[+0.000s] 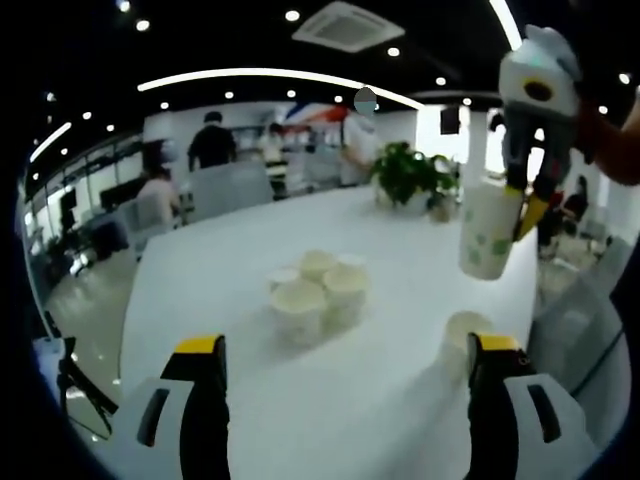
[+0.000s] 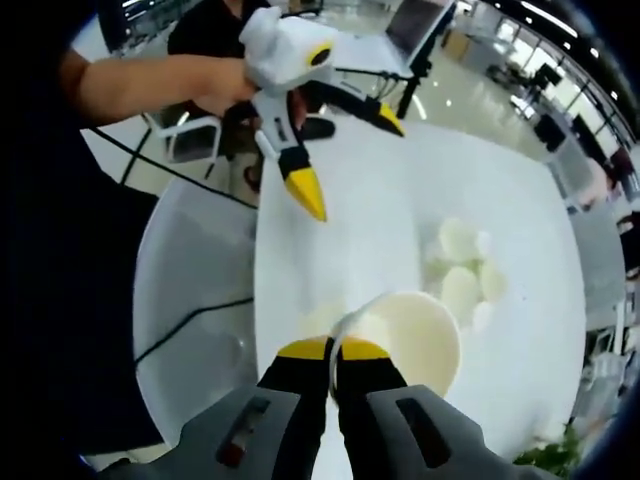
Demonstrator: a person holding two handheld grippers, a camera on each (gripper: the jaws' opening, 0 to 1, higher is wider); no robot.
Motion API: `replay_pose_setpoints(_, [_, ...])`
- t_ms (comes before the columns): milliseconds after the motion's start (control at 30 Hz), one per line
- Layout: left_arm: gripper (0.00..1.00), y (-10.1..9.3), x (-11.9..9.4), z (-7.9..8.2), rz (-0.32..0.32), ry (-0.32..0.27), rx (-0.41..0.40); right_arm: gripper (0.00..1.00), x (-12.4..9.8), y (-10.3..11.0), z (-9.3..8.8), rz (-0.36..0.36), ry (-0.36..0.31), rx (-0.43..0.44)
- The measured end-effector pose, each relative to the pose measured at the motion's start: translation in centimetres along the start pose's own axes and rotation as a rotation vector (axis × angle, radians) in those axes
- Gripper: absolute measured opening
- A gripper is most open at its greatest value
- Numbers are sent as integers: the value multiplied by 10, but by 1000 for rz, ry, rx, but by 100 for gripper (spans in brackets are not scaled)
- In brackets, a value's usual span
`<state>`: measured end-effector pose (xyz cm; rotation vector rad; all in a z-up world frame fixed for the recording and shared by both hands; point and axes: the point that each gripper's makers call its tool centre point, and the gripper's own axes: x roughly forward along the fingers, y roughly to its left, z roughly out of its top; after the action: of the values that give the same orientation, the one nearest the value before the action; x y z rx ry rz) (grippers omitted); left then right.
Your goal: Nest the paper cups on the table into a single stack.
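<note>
My right gripper (image 2: pixel 333 352) pinches one paper cup (image 1: pixel 490 229) aloft at two o'clock, my left gripper (image 1: pixel 345 352) gapes empty, and the cluster of cups (image 1: pixel 318 290) on the table (image 1: pixel 250 240) sits unstacked.

No text, label, brand, number or sign could be read in either view. The white paper cup with pale green spots (image 1: pixel 489 241), gripped by its rim, bore only that blurred pattern, and the red-and-blue panel on the far wall (image 1: pixel 318 112) was too indistinct to make out.
</note>
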<state>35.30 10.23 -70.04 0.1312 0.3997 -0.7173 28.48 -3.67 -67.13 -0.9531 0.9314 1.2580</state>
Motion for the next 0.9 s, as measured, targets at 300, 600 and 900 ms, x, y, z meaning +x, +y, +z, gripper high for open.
replay_pose_setpoints(300, [98, 2, 1, 1, 7, -5, 12, 0, 5, 2, -4, 1, -2, 9])
replay_pose_setpoints(600, [98, -1, 3, 1, 2, -4, 12, 0, 12, 6, -7, 10, 2, 16])
replay_pose_setpoints(900, [98, 0, 3, 0, 7, -5, 7, 0, 15, 9, -9, 18, 2, 27])
